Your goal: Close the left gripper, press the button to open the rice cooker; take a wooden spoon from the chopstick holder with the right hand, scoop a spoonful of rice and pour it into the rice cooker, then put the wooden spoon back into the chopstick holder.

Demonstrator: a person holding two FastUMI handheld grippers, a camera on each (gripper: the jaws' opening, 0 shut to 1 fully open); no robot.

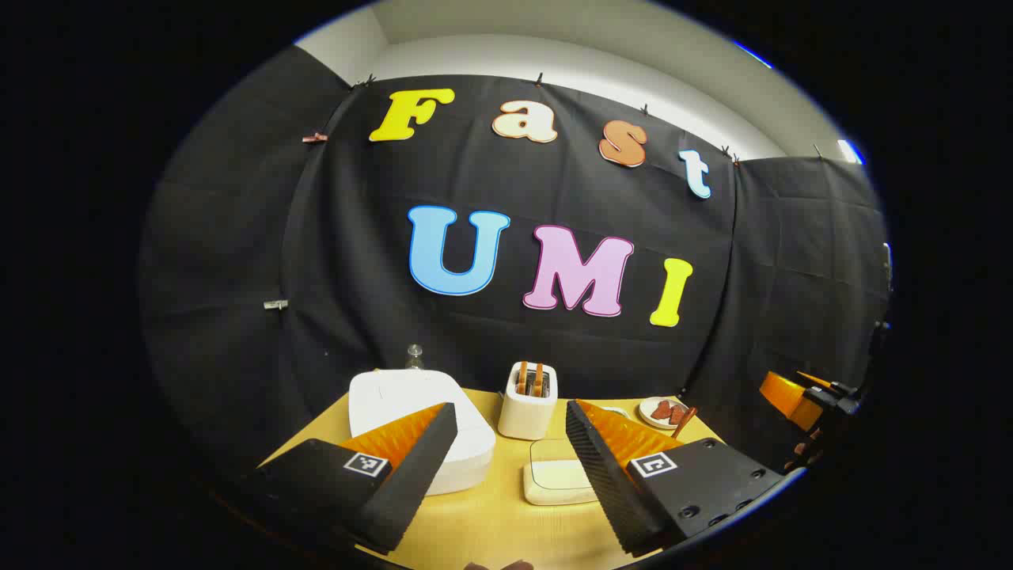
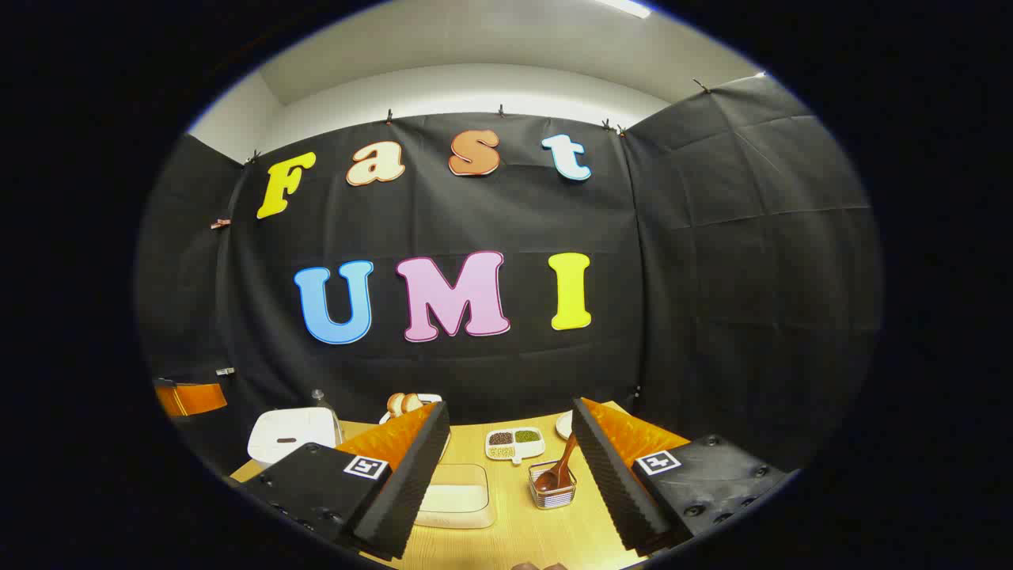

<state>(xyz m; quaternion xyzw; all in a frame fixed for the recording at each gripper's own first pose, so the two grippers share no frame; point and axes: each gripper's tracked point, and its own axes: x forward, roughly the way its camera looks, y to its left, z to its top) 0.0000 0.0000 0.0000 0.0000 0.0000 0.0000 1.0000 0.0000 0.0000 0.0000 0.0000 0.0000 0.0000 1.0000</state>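
The white rice cooker [image 1: 419, 419] stands closed on the wooden table, just beyond my left finger in the left gripper view. My left gripper [image 1: 513, 412] is open, holds nothing and hovers above the table's near side. In the right gripper view the rice cooker [image 2: 291, 434] sits far left. A wooden spoon [image 2: 558, 467] leans in a small clear holder [image 2: 552, 487] close to my right finger. My right gripper [image 2: 510, 408] is open and holds nothing. A shallow cream container [image 2: 455, 495] with pale contents lies between its fingers, and the same container [image 1: 558, 475] lies ahead of my left gripper.
A white toaster [image 1: 529, 404] with two slices stands at the back. A plate [image 1: 663, 410] of red pieces lies back right. A divided dish [image 2: 514, 443] of grains sits behind the holder. The black cloth wall closes off the table's far side.
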